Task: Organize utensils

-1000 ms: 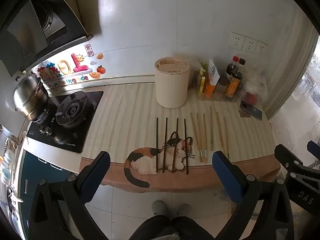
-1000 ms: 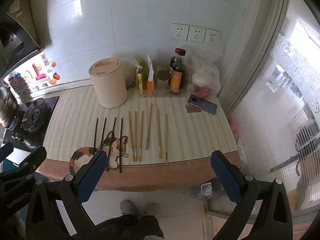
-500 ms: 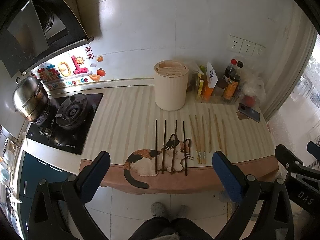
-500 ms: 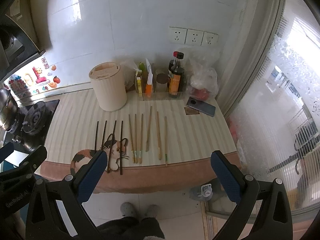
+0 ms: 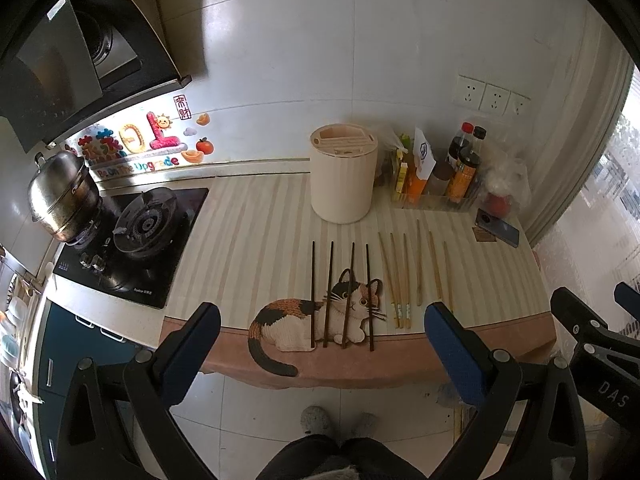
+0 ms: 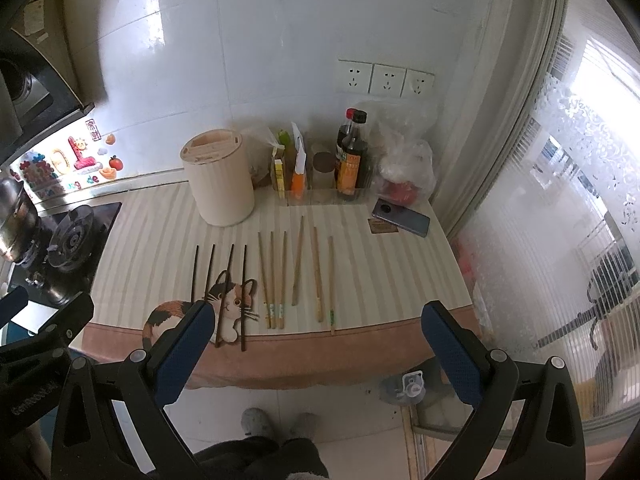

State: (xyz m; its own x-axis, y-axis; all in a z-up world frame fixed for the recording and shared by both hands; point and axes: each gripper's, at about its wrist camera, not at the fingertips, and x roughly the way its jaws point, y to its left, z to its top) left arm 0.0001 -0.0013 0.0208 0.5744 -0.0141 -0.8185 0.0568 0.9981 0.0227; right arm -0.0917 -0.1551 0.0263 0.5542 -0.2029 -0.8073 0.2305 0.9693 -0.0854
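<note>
Several dark chopsticks [image 5: 340, 292] [image 6: 224, 284] lie side by side on a striped counter mat with a cat picture. To their right lie several light wooden chopsticks [image 5: 404, 276] [image 6: 296, 272]. A cream cylindrical utensil holder [image 5: 343, 178] [image 6: 218, 178] stands upright behind them. My left gripper [image 5: 320, 344] is open and empty, held back above the floor in front of the counter edge. My right gripper [image 6: 312, 344] is likewise open and empty, off the counter's front edge.
A gas hob [image 5: 136, 236] with a steel pot [image 5: 62, 196] sits left. Sauce bottles [image 6: 352, 156] and packets [image 5: 416, 168] stand at the back right, a phone [image 6: 402, 220] lies beside them. The counter's front edge [image 6: 304, 352] faces me; a window is right.
Both grippers have pulled back and risen slightly, so the counter and chopsticks look a little farther away. Nothing on the counter has moved.
</note>
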